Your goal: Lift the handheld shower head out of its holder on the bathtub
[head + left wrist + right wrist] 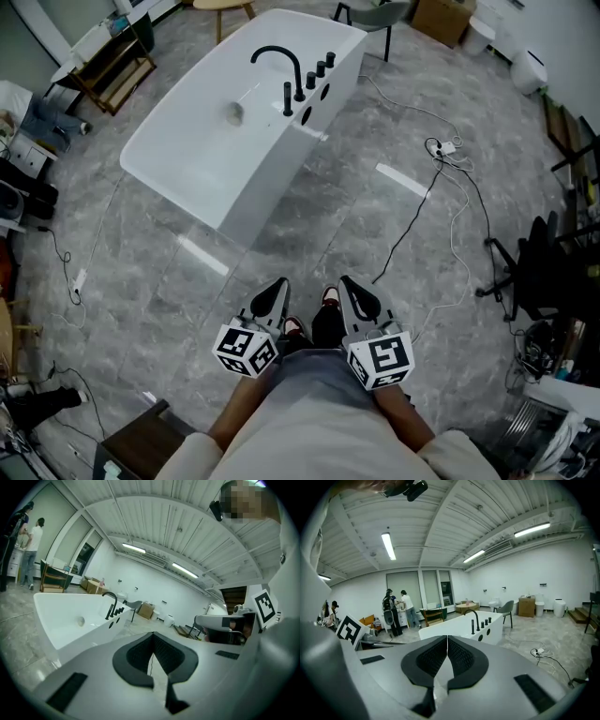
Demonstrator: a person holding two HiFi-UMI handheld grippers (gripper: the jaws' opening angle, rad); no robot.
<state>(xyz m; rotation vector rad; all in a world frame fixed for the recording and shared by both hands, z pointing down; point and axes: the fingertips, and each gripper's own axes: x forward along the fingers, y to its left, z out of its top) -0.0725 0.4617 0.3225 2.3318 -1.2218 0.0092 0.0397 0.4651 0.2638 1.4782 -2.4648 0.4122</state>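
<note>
Both clenched, nothing between jaws: left tool [270, 298] and right tool [360, 300], low centre of frame, well apart from bathtub [187, 178] at upper left. Handheld shower head [288, 98] stands upright in its holder on the tub deck, just beside black faucet [278, 56]. Looks slim, stiff, smooth, likely light, probably trails a hose; pinch mid-shaft, pull straight up

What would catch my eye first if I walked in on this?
A big white bathtub stands on the grey floor, upper centre of the head view, a black arched tap on its rim. At the bottom, the left gripper and right gripper point at it side by side, both shut and empty.
</note>
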